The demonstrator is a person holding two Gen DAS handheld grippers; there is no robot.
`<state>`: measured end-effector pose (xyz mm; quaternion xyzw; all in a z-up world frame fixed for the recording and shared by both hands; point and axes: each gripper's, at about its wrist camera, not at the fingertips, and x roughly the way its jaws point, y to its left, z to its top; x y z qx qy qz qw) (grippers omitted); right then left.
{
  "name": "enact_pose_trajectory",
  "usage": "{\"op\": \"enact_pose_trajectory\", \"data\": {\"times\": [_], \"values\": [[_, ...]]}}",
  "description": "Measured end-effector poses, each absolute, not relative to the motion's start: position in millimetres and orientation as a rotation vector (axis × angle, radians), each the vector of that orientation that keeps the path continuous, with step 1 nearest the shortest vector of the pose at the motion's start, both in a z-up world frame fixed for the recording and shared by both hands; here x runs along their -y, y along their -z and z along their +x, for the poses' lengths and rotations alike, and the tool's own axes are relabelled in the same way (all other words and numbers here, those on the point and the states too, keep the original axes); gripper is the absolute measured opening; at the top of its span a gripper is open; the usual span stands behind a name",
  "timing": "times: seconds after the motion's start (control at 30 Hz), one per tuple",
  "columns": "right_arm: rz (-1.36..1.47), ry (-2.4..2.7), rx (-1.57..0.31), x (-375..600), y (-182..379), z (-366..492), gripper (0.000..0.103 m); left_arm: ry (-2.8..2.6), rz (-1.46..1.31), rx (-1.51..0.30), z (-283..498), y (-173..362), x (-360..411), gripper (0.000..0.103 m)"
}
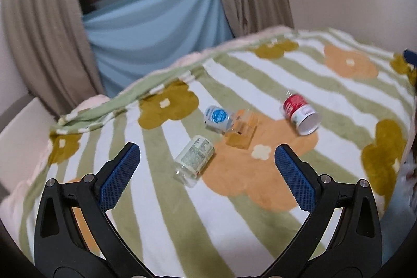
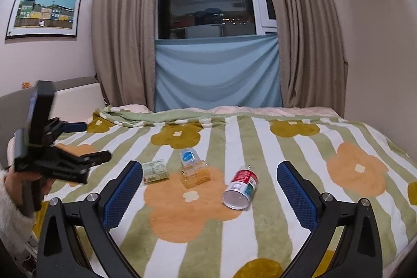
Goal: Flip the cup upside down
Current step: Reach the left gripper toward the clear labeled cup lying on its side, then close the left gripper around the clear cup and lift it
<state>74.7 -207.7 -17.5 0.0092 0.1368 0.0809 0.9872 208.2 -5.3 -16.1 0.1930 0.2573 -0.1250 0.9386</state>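
Observation:
Several cups lie on their sides on a bed with a striped flower blanket [image 2: 286,142]. A red-and-white cup [image 2: 241,188] has its open mouth toward me; it also shows in the left wrist view [image 1: 299,112]. A green-labelled clear cup [image 1: 194,159], a blue-labelled clear cup [image 1: 217,117] and an amber clear cup [image 1: 241,130] lie near the middle. My left gripper [image 1: 207,153] is open above the green-labelled cup. My right gripper [image 2: 209,171] is open and empty, short of the cups. The left gripper's body shows in the right wrist view [image 2: 52,155].
Beige curtains [image 2: 125,30] and a dark window with a blue cloth [image 2: 217,69] stand behind the bed. A framed picture [image 2: 44,8] hangs on the left wall. The bed's right edge meets a wall.

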Motion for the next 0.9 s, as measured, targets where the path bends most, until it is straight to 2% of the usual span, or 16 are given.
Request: {"op": "enact_pose_trajectory", "data": {"times": [0.4, 0.57, 0.8, 0.87, 0.9], "values": [[0.064, -0.152, -0.398, 232, 62, 126, 0.103, 0.298, 0.631, -0.838, 351, 114, 6, 0.103], [0.074, -0.166, -0.447, 231, 83, 145, 0.103, 0.295, 0.671, -0.887, 380, 145, 0, 0.102], [0.071, -0.173, -0.491, 229, 101, 157, 0.103, 0.303, 0.677, -0.929, 393, 165, -6, 0.091], [0.078, -0.174, -0.503, 228, 105, 159, 0.103, 0.302, 0.684, -0.949, 397, 171, -8, 0.079], [0.082, -0.176, -0.509, 228, 106, 160, 0.103, 0.304, 0.686, -0.959, 399, 174, -8, 0.069]]}}
